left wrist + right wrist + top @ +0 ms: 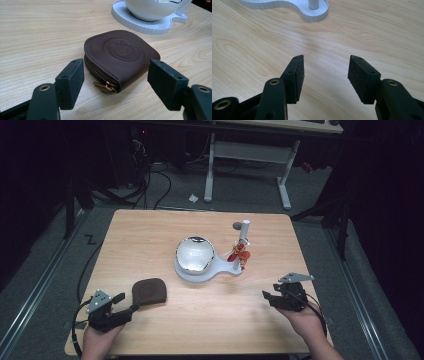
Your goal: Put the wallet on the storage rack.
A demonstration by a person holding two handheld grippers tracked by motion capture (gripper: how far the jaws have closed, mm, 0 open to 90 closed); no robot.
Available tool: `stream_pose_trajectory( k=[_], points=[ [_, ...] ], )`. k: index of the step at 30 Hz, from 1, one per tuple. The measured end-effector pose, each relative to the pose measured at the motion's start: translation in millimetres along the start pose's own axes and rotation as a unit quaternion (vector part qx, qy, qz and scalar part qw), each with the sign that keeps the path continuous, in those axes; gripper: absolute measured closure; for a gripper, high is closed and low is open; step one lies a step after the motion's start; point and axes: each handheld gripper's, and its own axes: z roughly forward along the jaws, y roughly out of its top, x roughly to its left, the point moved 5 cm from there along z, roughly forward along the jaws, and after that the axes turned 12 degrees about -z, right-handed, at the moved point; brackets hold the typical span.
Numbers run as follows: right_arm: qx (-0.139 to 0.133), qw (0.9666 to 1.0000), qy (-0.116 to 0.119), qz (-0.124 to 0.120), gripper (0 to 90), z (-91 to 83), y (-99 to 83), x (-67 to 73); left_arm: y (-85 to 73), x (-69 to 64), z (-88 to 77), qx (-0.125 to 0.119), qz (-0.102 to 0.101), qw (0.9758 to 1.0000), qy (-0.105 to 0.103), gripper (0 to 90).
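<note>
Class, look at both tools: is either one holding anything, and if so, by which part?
Nothing is held. The left tool stands open in front of the brown coin purse, near its zipper edge, without touching it. The right tool is open over bare table.

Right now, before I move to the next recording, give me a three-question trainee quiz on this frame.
1. True or false: the left gripper is clamped on the brown pouch.
2. What lies between the right gripper's jaws? A) the pouch B) bare table C) the white bowl
3. Which end of the pouch faces the left gripper?

Key
1. False: the jaws stand open at either side of its near end, not pressing.
2. B.
3. The zipper corner, with its brass pull.
</note>
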Motion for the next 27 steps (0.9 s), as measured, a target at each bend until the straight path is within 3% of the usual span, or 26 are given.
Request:
stream_pose_trajectory(
  k=[8, 14, 18, 23, 27],
  points=[
    [-0.055, 0.9984, -0.009, 0.012, 45.3, 14.8, -27.1, 25.2, -0.1, -0.8, 2.5, -0.001, 0.009, 0.9999, 0.006, 30.4],
    [-0.075, 0.9967, -0.019, -0.025, 48.3, 17.9, -43.6, 37.9, 0.3, -2.0, 2.8, -0.009, 0.017, 0.9998, 0.008, 31.8],
    [-0.091, 0.9955, -0.021, -0.010, 49.0, 12.7, -47.1, 34.4, 1.0, -2.0, 4.2, -0.006, 0.026, 0.9995, 0.018, 33.2],
    [-0.089, 0.9960, -0.012, 0.009, 45.8, 12.4, -50.5, 27.8, 9.8, -0.6, 10.2, 0.016, 0.016, 0.9990, 0.038, 33.0],
    [-0.086, 0.9961, 0.004, 0.018, 40.1, 13.6, -50.8, 26.8, 16.6, 6.1, 19.8, 0.049, 0.027, 0.9959, 0.072, 32.7]
  ],
)
